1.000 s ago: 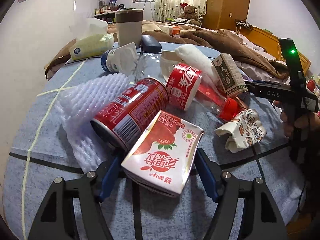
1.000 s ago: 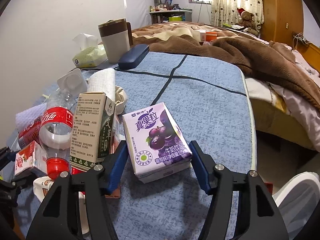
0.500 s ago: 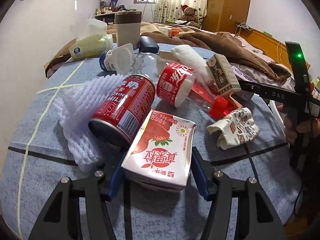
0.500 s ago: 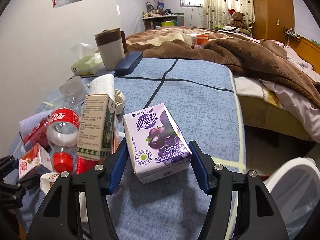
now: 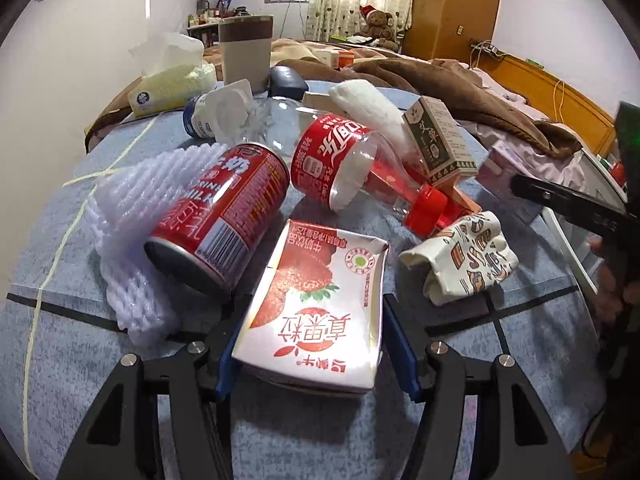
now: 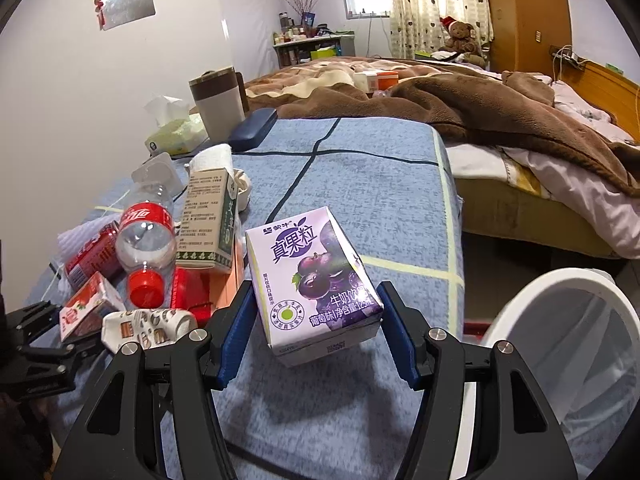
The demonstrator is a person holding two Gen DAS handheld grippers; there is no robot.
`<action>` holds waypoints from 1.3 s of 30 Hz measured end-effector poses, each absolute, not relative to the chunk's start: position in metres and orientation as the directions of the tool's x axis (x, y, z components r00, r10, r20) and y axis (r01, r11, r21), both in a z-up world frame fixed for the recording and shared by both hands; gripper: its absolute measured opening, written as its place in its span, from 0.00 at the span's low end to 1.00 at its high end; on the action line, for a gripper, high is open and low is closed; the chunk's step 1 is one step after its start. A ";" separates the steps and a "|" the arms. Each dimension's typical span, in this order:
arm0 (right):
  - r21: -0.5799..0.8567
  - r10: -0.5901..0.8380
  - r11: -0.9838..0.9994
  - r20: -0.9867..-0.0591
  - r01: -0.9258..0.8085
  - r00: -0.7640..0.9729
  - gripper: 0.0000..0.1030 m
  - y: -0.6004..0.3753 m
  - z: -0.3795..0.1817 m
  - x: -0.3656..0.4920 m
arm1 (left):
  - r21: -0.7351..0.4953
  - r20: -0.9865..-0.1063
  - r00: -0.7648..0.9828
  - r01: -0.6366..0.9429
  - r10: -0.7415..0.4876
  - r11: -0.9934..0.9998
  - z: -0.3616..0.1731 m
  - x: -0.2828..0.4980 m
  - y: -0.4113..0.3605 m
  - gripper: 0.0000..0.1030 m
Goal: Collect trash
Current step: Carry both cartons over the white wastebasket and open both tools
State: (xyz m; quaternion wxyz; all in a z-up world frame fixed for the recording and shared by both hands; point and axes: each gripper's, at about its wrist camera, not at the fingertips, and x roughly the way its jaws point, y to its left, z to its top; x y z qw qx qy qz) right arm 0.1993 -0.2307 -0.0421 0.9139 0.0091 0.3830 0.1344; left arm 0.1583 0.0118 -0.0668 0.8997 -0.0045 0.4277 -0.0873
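My left gripper (image 5: 316,350) is shut on a strawberry milk carton (image 5: 316,304), which lies low over the blue table cloth (image 5: 460,400). Beside it lie a red milk can (image 5: 224,212), a cola bottle (image 5: 352,168), white foam netting (image 5: 120,216), a green-and-white box (image 5: 440,140) and a crumpled patterned paper cup (image 5: 464,256). My right gripper (image 6: 318,336) is shut on a purple grape milk carton (image 6: 316,280), lifted above the table. A white trash bin (image 6: 560,360) stands at the lower right, past the table edge.
A tissue pack (image 5: 172,80), a brown-and-white tumbler (image 5: 246,50), a dark glasses case (image 5: 286,80) and a yogurt bottle (image 5: 200,118) stand at the table's far end. A bed with a brown blanket (image 6: 480,104) lies beyond.
My left gripper has closed onto the strawberry carton and drawn it back a little. My right gripper has lifted the grape carton and moved right, bringing the white bin into view.
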 end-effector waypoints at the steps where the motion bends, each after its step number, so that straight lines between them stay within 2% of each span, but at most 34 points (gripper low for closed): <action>1: 0.119 0.250 0.965 -0.694 -0.235 0.675 0.60 -0.231 -0.041 0.197 | -0.076 -0.770 0.618 0.154 -0.156 0.985 -0.066 0.158 0.011 0.61; 8: 0.134 0.252 0.966 -0.668 -0.220 0.700 0.60 -0.238 -0.034 0.180 | -0.091 -0.752 0.638 0.149 -0.166 0.985 -0.057 0.145 0.007 0.61; 16: 0.164 0.252 0.968 -0.621 -0.192 0.742 0.60 -0.252 -0.014 0.148 | -0.082 -0.686 0.696 0.214 -0.211 0.973 -0.018 0.121 -0.016 0.61; 27: 0.147 0.107 0.989 -0.581 -0.025 0.807 0.60 -0.300 0.008 0.105 | -0.062 -0.612 0.727 0.348 -0.311 0.935 0.022 0.116 -0.077 0.61; 39: 0.141 -0.063 0.972 -0.616 0.188 0.786 0.60 -0.350 -0.005 0.092 | -0.056 -0.615 0.667 0.495 -0.420 0.867 0.027 0.128 -0.165 0.61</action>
